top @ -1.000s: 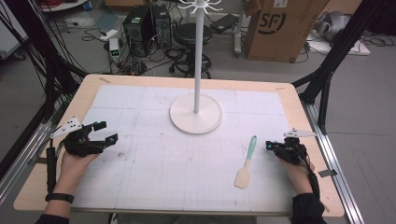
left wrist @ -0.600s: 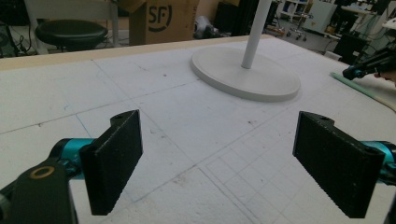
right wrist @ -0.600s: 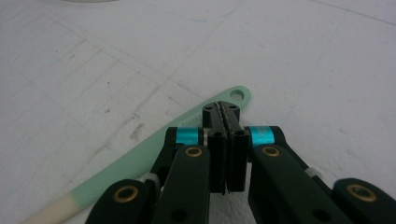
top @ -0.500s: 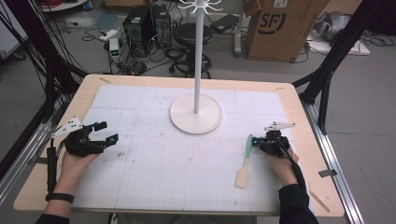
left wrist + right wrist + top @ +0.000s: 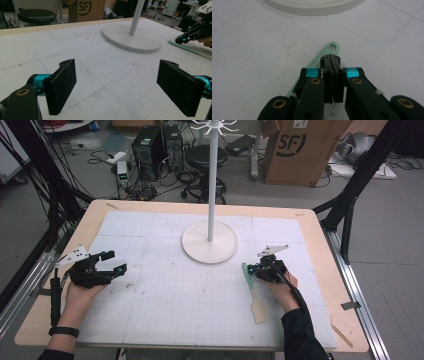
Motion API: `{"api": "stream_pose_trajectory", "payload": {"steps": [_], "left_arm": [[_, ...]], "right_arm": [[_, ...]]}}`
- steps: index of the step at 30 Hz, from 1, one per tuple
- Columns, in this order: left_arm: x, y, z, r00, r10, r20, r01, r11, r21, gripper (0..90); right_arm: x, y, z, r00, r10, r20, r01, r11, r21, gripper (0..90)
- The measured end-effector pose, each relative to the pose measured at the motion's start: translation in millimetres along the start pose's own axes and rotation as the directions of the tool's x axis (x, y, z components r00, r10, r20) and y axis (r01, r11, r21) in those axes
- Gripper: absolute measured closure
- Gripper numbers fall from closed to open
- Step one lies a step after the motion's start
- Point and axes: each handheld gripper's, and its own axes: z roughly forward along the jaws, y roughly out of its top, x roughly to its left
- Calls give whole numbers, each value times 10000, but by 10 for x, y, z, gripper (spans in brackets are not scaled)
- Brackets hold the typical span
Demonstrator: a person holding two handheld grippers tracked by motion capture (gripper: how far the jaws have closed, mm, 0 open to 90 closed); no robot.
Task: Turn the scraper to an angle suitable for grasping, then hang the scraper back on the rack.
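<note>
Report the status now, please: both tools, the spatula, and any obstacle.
Left tool open, holds nothing. Right tool shut, above the green handle of the spatula, no grip seen. Spatula flat on mat. Stand base nearby, not blocking.

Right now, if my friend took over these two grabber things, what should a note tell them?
Left gripper: open, holding nothing, on the table's left side.
Right gripper: jaws shut, empty, right over the green handle end of the spatula.
The spatula lies flat on the white mat, just right of the white stand.
Done: the right gripper is at the handle.
Left: probably open the jaws, grip the handle and lift the spatula.
</note>
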Motion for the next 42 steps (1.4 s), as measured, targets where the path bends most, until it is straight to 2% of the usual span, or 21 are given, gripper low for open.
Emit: {"api": "stream_pose_trajectory", "payload": {"steps": [6,7,11,12,15,18,19,20,21,23,27,28,29,30,31,32,33,34,37,42], "left_arm": [[2,-4,5,10000,-35,-3,35,10000,-7,166],[3,-6,7,10000,-16,-17,16,10000,22,166],[0,-22,20,10000,43,-60,-42,9999,144,166],[-3,-27,22,9999,47,-95,-45,9998,182,166],[3,-41,20,9999,74,-101,-71,9996,278,166],[12,-52,15,9997,193,-123,-189,9991,390,170],[17,-60,15,9997,178,-184,-170,9991,395,170],[17,-60,15,9997,178,-184,-170,9991,395,170],[23,-63,14,9997,177,-192,-170,9991,398,169],[39,-66,12,9995,172,-260,-163,9992,356,168],[74,-70,7,9993,138,-352,-131,9997,211,165],[80,-70,3,9992,123,-370,-116,9998,182,165],[86,-69,-4,9992,72,-383,-67,9999,140,165],[90,-65,-11,9992,106,-394,-101,9999,138,165],[89,-61,-17,9991,130,-407,-125,9999,118,166],[87,-57,-20,9989,137,-439,-134,9999,61,166],[89,-54,-28,9988,156,-457,-153,9999,60,166],[91,-52,-32,9988,122,-483,-122,9999,14,166],[106,-50,-50,9984,95,-560,-96,10000,-14,166],[113,-52,-45,9983,13,-584,-18,10000,-72,166]], "right_arm": [[140,87,96,9989,-367,-307,369,9993,67,896],[180,110,122,9979,-563,-307,566,9984,81,896],[194,119,123,9978,-577,-328,580,9983,70,891],[188,113,97,9978,-619,-237,620,9981,63,818],[177,100,27,9985,-484,-269,481,9988,-125,779],[131,29,-198,9998,-148,-153,133,9956,-930,653],[118,-3,-257,9999,-71,-90,61,9937,-1123,610],[118,-3,-257,9999,-71,-90,61,9937,-1123,610],[86,-83,-372,9999,118,43,-110,9896,-1434,542],[53,-180,-482,9991,394,146,-362,9838,-1758,486],[-20,-357,-668,9950,854,517,-714,9708,-2291,337],[-20,-357,-668,9950,854,517,-714,9708,-2291,337],[-51,-442,-750,9913,1162,626,-961,9605,-2611,278],[-51,-442,-750,9913,1162,626,-961,9605,-2611,278],[-83,-523,-818,9887,1326,698,-1068,9502,-2929,236],[-93,-552,-846,9865,1451,755,-1156,9451,-3057,207],[-93,-552,-846,9865,1451,755,-1156,9451,-3057,207],[-114,-599,-896,9837,1619,788,-1282,9371,-3247,201],[-136,-640,-950,9809,1749,851,-1360,9295,-3427,187],[-116,-655,-1021,9801,1769,899,-1347,9257,-3535,181]]}}
